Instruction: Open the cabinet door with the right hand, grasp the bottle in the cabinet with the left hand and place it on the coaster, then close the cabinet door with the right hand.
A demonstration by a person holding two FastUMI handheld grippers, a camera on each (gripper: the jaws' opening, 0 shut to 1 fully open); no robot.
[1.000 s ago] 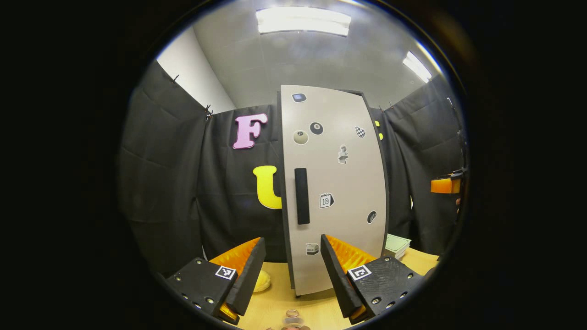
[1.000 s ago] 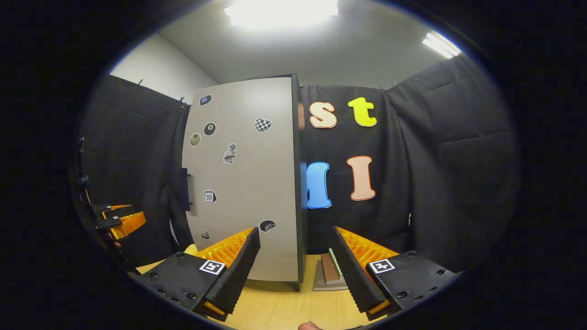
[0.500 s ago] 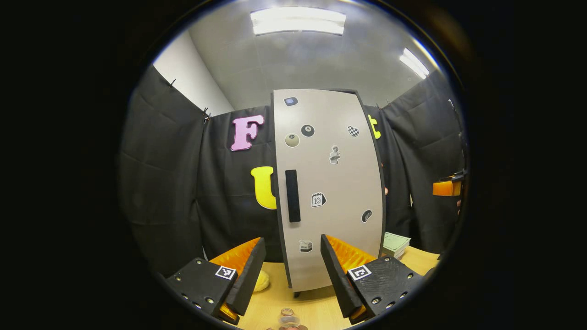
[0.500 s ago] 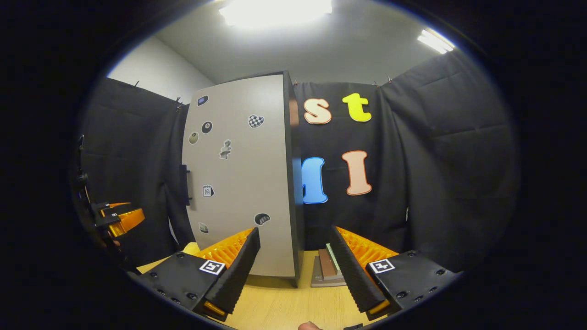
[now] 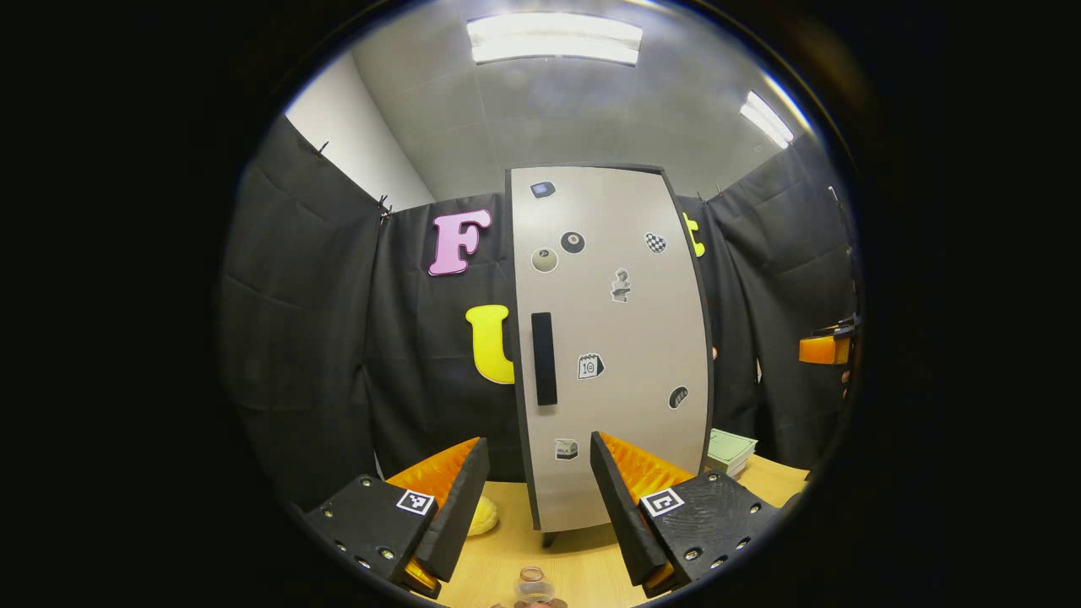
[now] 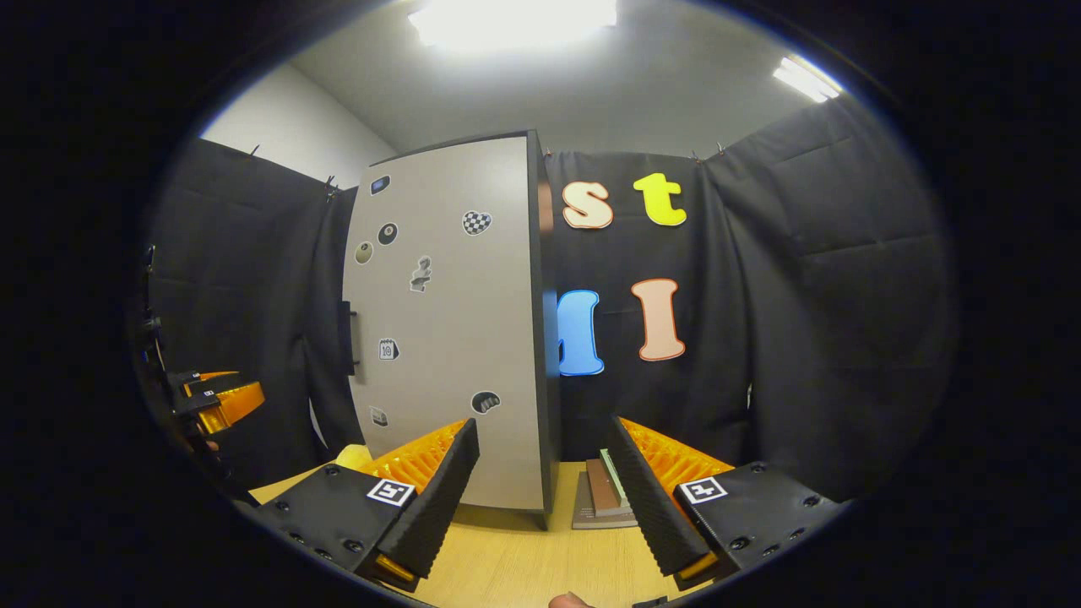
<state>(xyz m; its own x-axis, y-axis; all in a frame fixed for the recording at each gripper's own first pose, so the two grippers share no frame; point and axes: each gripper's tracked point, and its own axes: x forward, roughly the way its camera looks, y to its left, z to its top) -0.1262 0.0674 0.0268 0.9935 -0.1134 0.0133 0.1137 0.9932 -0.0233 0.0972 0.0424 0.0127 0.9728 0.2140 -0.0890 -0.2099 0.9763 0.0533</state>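
Grey, sticker-dotted cabinet door [image 5: 621, 355] with its black vertical handle [image 5: 544, 358] stands closed on the pale wooden surface [image 6: 515, 566]. Left tool [image 5: 532, 507] and right tool [image 6: 545, 498] both gape wide, holding nothing, well short of it. Clear small bottle [image 5: 532, 585] sits on the surface below the left tool
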